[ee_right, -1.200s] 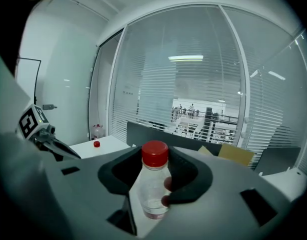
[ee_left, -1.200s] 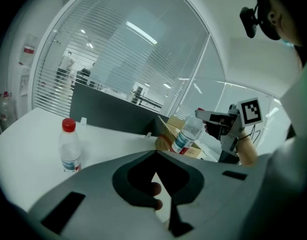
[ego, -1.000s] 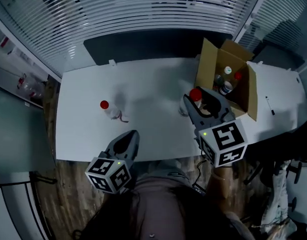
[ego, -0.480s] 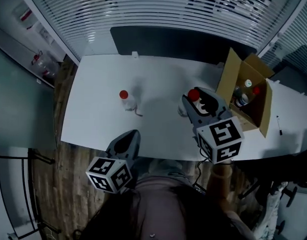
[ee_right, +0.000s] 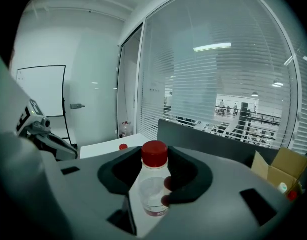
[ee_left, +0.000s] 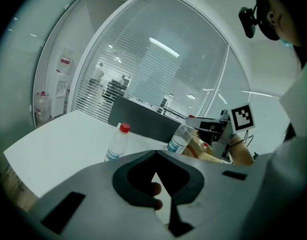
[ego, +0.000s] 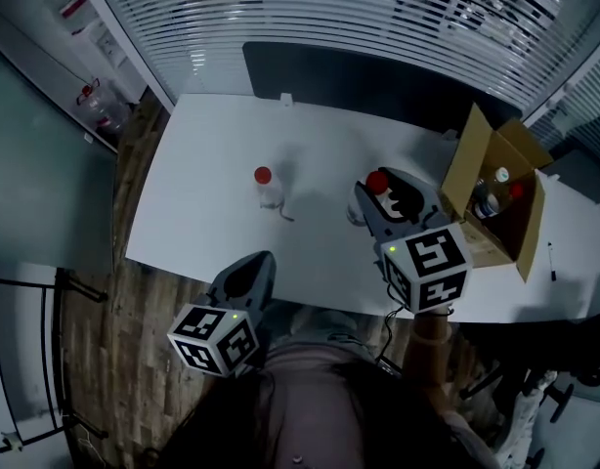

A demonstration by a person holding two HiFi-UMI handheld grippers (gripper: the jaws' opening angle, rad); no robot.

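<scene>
Two clear plastic bottles with red caps are outside the box. The right gripper (ego: pixel 375 195) has its fingers closed on one of them, the held bottle (ee_right: pixel 152 186), and grips it high on the body, just below the cap. It is over the right part of the white counter (ego: pixel 197 198), near the open cardboard box (ego: pixel 459 176), which stands at the counter's right end. From these views I cannot tell if its base rests on the counter or is a little above it.

The second bottle (ego: pixel 269 190) stands alone near the middle of the counter, well apart from both grippers. More bottles (ego: pixel 489 203) are standing inside the box. So, as things lie, several bottles are in the box, one is in the grip beside the box, and one is free on the counter.

The held bottle has its long axis close to vertical, with the cap up and the base down. In the left gripper view it leans slightly.

The left gripper (ego: pixel 255 268) is near the front edge of the counter. Its fingers are together with nothing between them, and it touches no bottle.
</scene>
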